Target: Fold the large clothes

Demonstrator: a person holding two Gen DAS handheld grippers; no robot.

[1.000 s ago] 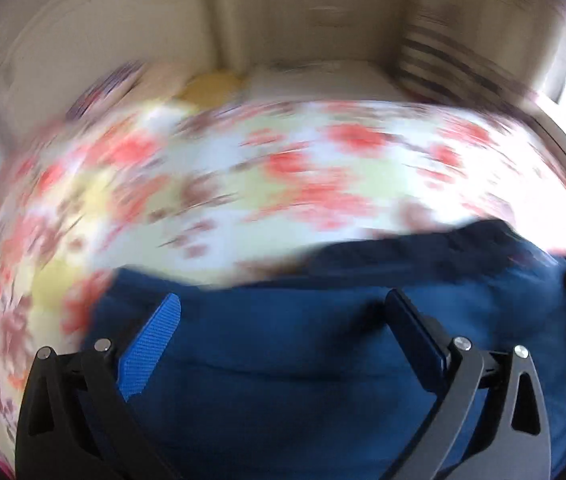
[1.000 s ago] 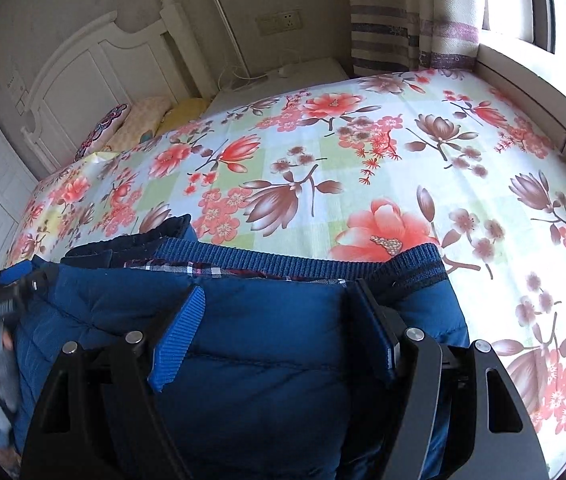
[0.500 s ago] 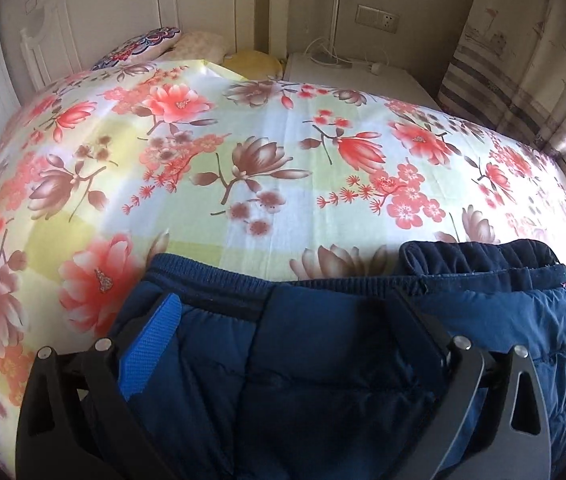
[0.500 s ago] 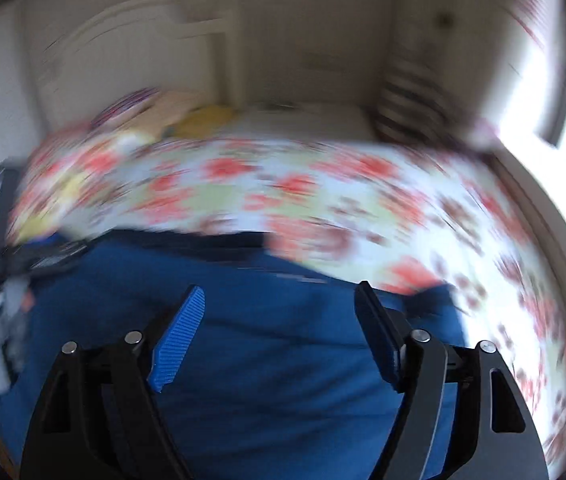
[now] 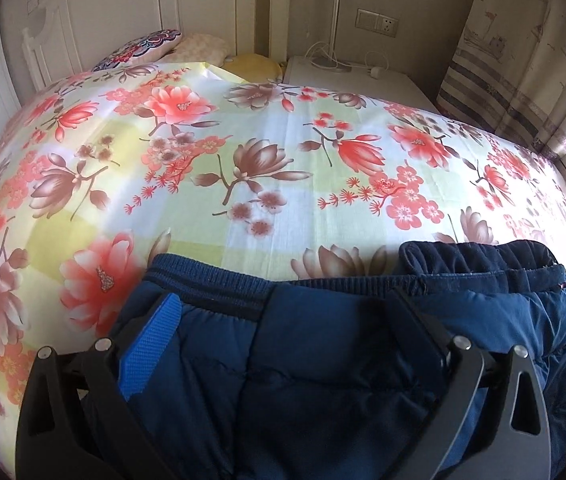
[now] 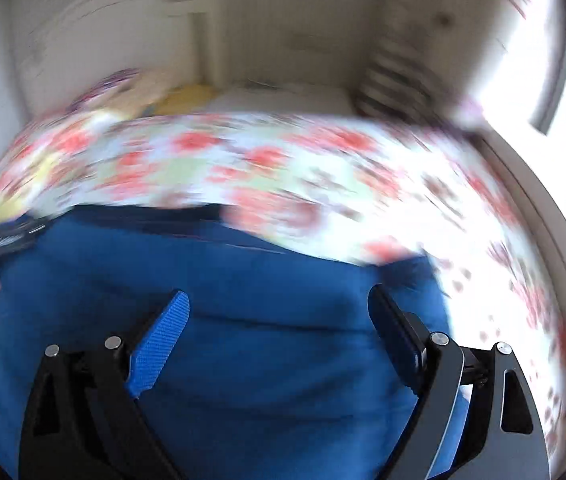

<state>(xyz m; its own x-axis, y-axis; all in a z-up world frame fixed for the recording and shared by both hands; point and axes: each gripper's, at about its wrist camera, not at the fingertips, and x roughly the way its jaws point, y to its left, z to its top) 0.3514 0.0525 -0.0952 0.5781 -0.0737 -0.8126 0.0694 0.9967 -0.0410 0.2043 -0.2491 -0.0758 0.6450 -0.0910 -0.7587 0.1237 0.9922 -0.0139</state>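
Observation:
A navy blue padded jacket (image 5: 323, 360) lies on the flowered bedsheet (image 5: 243, 140), its ribbed hem at the far edge and a dark collar or cuff bunched at the right. My left gripper (image 5: 283, 312) is open just above the jacket's left part, holding nothing. In the right wrist view, which is motion-blurred, my right gripper (image 6: 279, 312) is open over the jacket (image 6: 243, 320), holding nothing.
The bed's white headboard (image 5: 123, 12) and pillows (image 5: 171, 46) are at the far end. A white bedside table (image 5: 355, 76) with cables stands beside them. A striped curtain (image 5: 515, 60) and a window are at the right.
The left gripper has settled and its view is sharp after earlier blur. The right gripper is now moving, so its view is blurred and it sits higher over the jacket.

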